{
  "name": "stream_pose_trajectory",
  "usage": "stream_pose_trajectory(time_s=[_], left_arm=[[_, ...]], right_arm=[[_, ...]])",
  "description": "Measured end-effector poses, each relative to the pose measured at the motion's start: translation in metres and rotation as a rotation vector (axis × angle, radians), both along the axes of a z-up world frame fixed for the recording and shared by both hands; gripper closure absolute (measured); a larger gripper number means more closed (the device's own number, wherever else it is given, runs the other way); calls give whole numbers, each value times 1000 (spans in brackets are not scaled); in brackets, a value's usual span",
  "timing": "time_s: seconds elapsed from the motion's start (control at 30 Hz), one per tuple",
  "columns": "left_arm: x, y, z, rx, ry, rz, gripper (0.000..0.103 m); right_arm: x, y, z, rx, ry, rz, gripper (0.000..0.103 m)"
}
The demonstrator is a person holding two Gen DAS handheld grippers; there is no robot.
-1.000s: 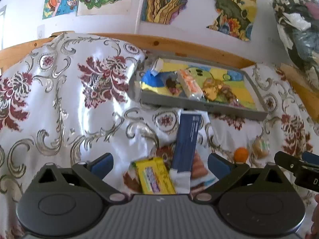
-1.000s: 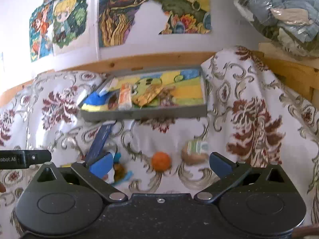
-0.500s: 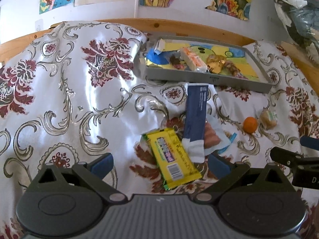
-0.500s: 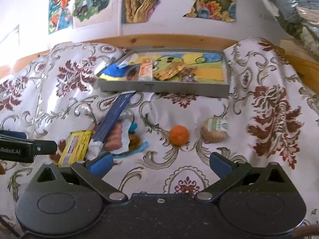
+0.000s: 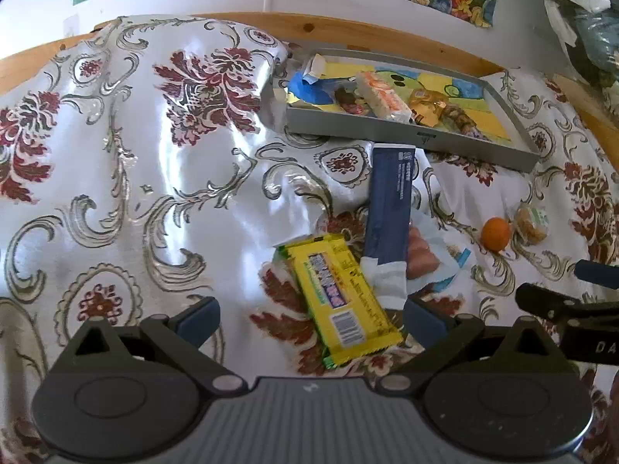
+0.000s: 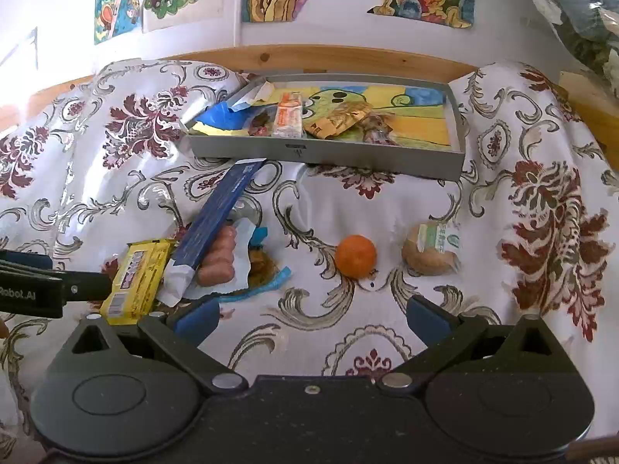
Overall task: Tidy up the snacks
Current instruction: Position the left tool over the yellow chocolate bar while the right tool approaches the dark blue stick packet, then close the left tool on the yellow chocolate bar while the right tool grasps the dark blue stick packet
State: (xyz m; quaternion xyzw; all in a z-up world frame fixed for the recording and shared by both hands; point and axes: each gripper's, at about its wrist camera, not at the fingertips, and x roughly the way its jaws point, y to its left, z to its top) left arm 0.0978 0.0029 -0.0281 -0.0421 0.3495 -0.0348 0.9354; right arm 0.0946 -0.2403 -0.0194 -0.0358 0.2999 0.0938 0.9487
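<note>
A grey tray (image 5: 418, 137) (image 6: 329, 152) at the back of the cloth holds several wrapped snacks. In front of it lie a long dark blue pack (image 5: 390, 205) (image 6: 220, 212), a yellow bar (image 5: 340, 294) (image 6: 135, 280), wrapped sausages (image 6: 218, 259), an orange (image 5: 496, 234) (image 6: 355, 256) and a wrapped bun (image 5: 533, 223) (image 6: 431, 249). My left gripper (image 5: 311, 315) is open, with the yellow bar's near end between its fingers, not touching. My right gripper (image 6: 311, 315) is open over bare cloth, a little short of the orange and bun.
A white cloth with red flowers (image 5: 162, 178) (image 6: 534, 201) drapes over the surface and a wooden rail (image 6: 329, 58) behind it. Paintings hang on the wall. A bundle in plastic (image 6: 580, 7) sits at the upper right. Each view shows the other gripper at its edge.
Both grippers have pulled back and up, so the snacks sit farther ahead and more cloth shows. The yellow bar, half hidden before, now lies in full view. Nothing was gripped.
</note>
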Motion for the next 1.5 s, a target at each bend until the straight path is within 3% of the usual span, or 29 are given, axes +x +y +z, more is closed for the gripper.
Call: stream_pose_trajectory(time_s=[0.37,0.6,0.83,1.0,1.27,1.4,1.5], left_arm=[[29,-9,-12,-4,54,-51,1],[44,-11,-20,20,110,-84,2],[45,-9,-25,12,133,-120,17],[46,-8,-26,6,141,-141,27],[52,4,-28,-41,162,-127,43],[56,9,-28,-67,173,-109,47],[56,12,-29,-88,179,-97,49]], right_arm=[[42,19,11,63,40,95,1],[70,45,11,102,98,209,20],[88,69,1,114,168,275,42],[103,77,-8,144,215,256,43],[127,85,-11,182,206,217,41],[130,91,-10,146,187,192,61],[126,87,-8,151,178,167,66]])
